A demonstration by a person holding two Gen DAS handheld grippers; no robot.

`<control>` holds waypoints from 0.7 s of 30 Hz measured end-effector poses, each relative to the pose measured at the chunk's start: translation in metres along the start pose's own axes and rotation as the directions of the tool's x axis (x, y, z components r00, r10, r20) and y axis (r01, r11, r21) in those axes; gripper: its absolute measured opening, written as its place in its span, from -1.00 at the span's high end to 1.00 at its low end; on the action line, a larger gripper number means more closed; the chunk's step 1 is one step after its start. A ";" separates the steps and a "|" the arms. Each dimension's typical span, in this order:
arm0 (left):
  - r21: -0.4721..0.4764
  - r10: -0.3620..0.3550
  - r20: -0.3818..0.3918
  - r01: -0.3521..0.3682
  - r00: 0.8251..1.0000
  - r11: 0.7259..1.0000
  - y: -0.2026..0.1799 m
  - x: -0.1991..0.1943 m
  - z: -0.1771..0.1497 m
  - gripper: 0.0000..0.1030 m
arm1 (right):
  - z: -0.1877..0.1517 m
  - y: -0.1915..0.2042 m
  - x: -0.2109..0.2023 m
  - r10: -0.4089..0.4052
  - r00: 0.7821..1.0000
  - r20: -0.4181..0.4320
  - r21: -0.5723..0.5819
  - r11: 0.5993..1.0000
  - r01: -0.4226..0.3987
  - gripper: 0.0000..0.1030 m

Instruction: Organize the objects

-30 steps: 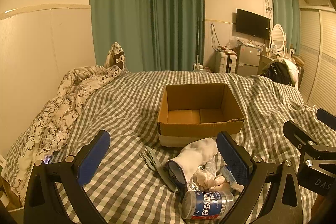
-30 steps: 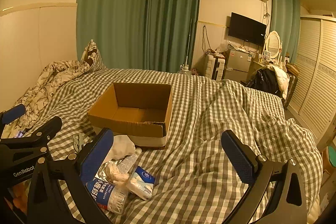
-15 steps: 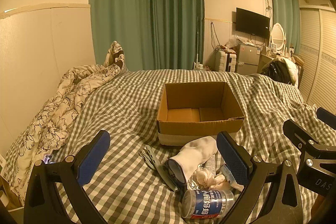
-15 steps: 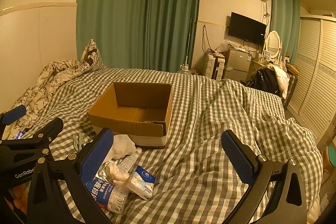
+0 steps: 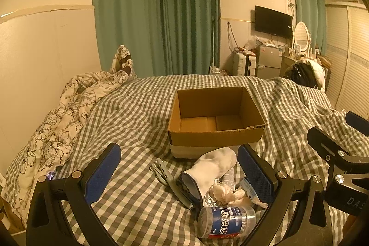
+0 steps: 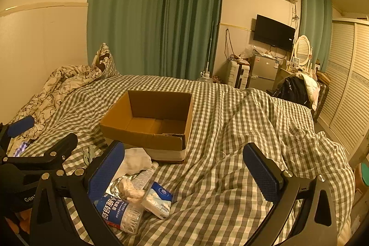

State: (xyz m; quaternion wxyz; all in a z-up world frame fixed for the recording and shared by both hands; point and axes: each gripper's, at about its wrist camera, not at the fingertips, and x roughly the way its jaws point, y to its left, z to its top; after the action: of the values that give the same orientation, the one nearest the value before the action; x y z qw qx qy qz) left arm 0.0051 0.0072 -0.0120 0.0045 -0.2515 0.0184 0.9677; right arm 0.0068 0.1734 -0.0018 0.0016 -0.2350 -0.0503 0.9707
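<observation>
An open, empty cardboard box [image 5: 214,121] [image 6: 150,121] stands on the checked bed cover. In front of it lies a small heap: a white sock [image 5: 212,170] [image 6: 136,159], a grey clip-like tool [image 5: 169,179], crumpled tissue on foil [image 5: 227,194] [image 6: 130,188], a clear plastic jar with a blue label [image 5: 227,221] [image 6: 118,211] and a tissue pack [image 6: 158,198]. My left gripper [image 5: 180,179] is open above the heap, holding nothing. My right gripper [image 6: 184,174] is open and empty, to the right of the heap.
A flowered duvet [image 5: 57,130] is bunched along the wall on the left. Green curtains [image 5: 156,15], a suitcase, a small fridge [image 6: 263,72] and a chair with clothes [image 6: 297,87] stand beyond the bed. Slatted wardrobe doors [image 6: 346,96] are on the right.
Both grippers have shifted only very slightly; the box and heap look a touch closer. Nothing was taken hold of or let go.
</observation>
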 end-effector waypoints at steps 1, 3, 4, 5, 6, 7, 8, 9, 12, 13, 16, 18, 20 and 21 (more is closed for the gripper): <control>0.001 -0.003 -0.001 0.003 1.000 1.000 0.000 0.000 0.000 -1.00 | 0.000 0.000 0.000 0.002 1.000 -0.001 -0.002 1.000 -0.002 -0.99; 0.003 -0.005 -0.004 0.005 1.000 1.000 0.000 0.001 0.000 -1.00 | 0.000 0.000 0.000 0.004 1.000 -0.002 -0.004 1.000 -0.004 -0.99; 0.004 -0.005 -0.006 0.005 1.000 1.000 0.000 0.002 0.000 -1.00 | 0.001 0.000 0.000 0.004 1.000 -0.003 -0.004 1.000 -0.004 -0.99; 0.005 -0.004 -0.008 0.005 1.000 1.000 0.000 0.002 0.000 -1.00 | 0.001 0.000 0.000 0.006 1.000 -0.004 -0.003 1.000 -0.006 -0.99; 0.005 -0.005 -0.009 0.005 1.000 1.000 0.000 0.003 0.001 -1.00 | 0.001 -0.001 0.000 0.007 1.000 -0.004 -0.003 1.000 -0.007 -0.99; 0.006 -0.006 -0.009 0.006 1.000 1.000 0.000 0.002 0.001 -1.00 | 0.001 -0.001 0.000 0.006 1.000 -0.003 -0.003 1.000 -0.006 -0.99; 0.005 -0.007 -0.007 0.007 1.000 1.000 0.000 0.002 0.001 -1.00 | 0.002 -0.001 0.000 0.006 1.000 -0.001 -0.003 1.000 -0.006 -0.99; 0.006 -0.009 -0.006 0.009 1.000 1.000 0.000 0.001 0.002 -1.00 | 0.002 -0.002 -0.001 0.006 1.000 0.001 -0.003 1.000 -0.006 -0.99; 0.008 -0.015 -0.002 0.015 1.000 1.000 -0.001 0.000 0.003 -1.00 | 0.003 -0.003 -0.004 0.007 1.000 0.009 -0.002 1.000 -0.007 -0.99; 0.009 -0.016 -0.003 0.016 1.000 1.000 -0.001 0.000 0.003 -1.00 | 0.004 -0.004 -0.004 0.009 1.000 0.009 -0.001 1.000 -0.009 -0.99; 0.011 -0.022 -0.014 0.022 1.000 1.000 -0.002 0.003 0.002 -1.00 | 0.002 -0.005 -0.001 0.011 1.000 -0.003 -0.003 1.000 -0.011 -0.99; 0.009 -0.028 -0.025 0.028 0.999 1.000 -0.001 0.007 0.000 -1.00 | 0.000 -0.006 0.002 0.013 1.000 -0.015 -0.005 1.000 -0.013 -0.99; 0.004 -0.035 -0.043 0.035 0.998 0.999 0.000 0.012 -0.002 -0.99 | -0.001 -0.005 0.007 0.015 0.999 -0.030 -0.010 1.000 -0.016 -0.99; 0.002 -0.040 -0.054 0.040 0.998 0.999 0.000 0.016 -0.004 -0.99 | -0.003 -0.005 0.012 0.016 0.999 -0.042 -0.014 1.000 -0.017 -0.99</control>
State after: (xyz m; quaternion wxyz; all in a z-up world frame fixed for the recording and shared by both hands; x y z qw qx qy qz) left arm -0.0070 0.0070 -0.0229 0.0235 -0.2777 0.0148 0.9603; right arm -0.0022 0.1787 -0.0095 -0.0069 -0.2557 -0.0554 0.9651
